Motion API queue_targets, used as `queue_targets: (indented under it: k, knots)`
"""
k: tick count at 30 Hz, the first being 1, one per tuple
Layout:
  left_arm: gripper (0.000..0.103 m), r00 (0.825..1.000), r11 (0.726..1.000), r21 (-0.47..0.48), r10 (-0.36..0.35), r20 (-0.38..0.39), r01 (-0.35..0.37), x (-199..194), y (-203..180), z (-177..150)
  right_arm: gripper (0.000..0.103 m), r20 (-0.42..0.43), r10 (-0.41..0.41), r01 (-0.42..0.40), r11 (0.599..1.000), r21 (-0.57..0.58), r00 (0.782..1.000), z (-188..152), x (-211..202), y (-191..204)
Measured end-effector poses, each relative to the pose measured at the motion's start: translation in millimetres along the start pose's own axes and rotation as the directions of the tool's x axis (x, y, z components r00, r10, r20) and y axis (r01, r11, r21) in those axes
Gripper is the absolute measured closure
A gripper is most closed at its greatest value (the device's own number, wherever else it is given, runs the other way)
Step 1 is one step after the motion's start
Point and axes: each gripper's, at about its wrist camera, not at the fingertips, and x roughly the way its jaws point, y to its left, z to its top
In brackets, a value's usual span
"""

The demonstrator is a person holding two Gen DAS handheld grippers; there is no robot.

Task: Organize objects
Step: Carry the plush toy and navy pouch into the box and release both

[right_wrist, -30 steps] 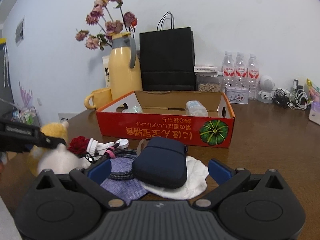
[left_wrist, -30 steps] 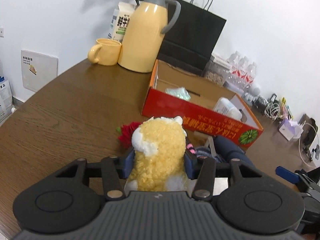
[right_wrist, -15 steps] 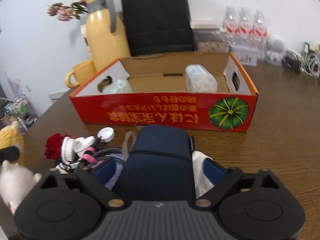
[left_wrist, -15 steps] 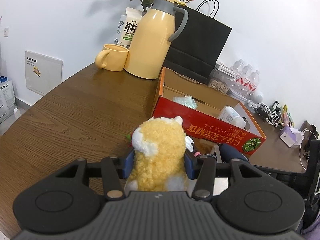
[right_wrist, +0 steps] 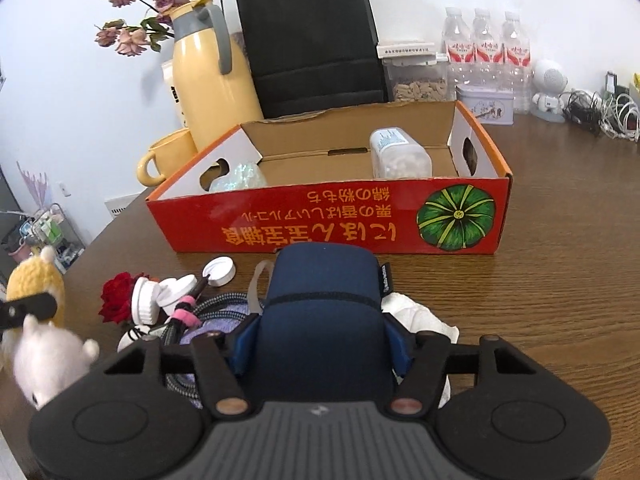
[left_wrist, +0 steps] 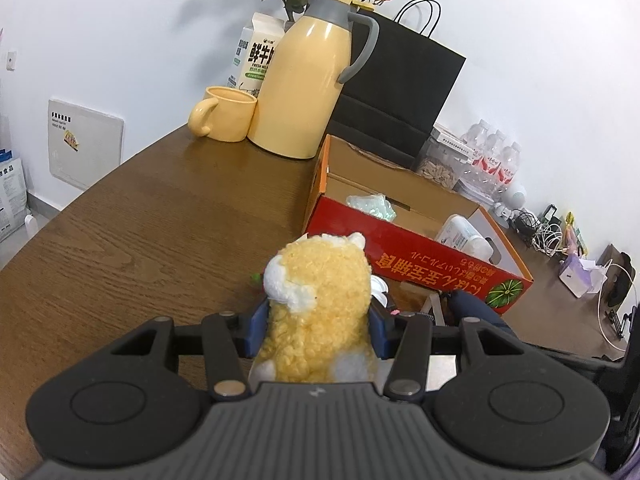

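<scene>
The left gripper points forward and somewhat downward, its blue pads pressed against both sides of a plush toy held between them. The right gripper is also angled downward; its jaws are closing, blue pads flanking a navy pouch that sits between them.

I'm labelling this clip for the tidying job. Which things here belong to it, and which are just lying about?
Part of the job:
- fluffy yellow-and-white plush toy, held in the left tongs
- navy blue fabric pouch, right tongs closing around it
- red cardboard box
- loose pile: red fabric rose, white caps

Lying about:
- yellow thermos jug
- yellow mug
- black paper bag
- water bottles
</scene>
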Motion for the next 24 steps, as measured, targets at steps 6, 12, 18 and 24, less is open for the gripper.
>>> queue_targets:
  k: [6, 12, 18, 24]
  knots:
    - [0.053, 1.000, 1.000, 0.016, -0.011, 0.012, 0.010, 4.9, -7.2, 9.6, 0.041, 0.073, -0.002, 0.004, 1.000, -0.025, 0.997, 0.1, -15.0, -0.6]
    - [0.053, 0.997, 0.998, 0.046, -0.048, 0.054, 0.046, 16.2, -27.8, 34.0, 0.041, 0.174, 0.012, -0.002, 0.998, -0.062, 0.985, 15.3, -27.1, 3.8]
    - [0.053, 0.991, 0.996, 0.054, -0.080, 0.103, 0.075, 34.3, -51.3, 65.2, 0.041, 0.245, 0.026, -0.013, 0.998, -0.055, 0.969, 47.8, -15.4, 6.0]
    - [0.053, 0.986, 0.995, 0.041, -0.092, 0.142, 0.087, 59.8, -63.8, 96.5, 0.041, 0.281, 0.028, -0.017, 0.999, -0.043, 0.959, 80.1, 13.4, 6.3]
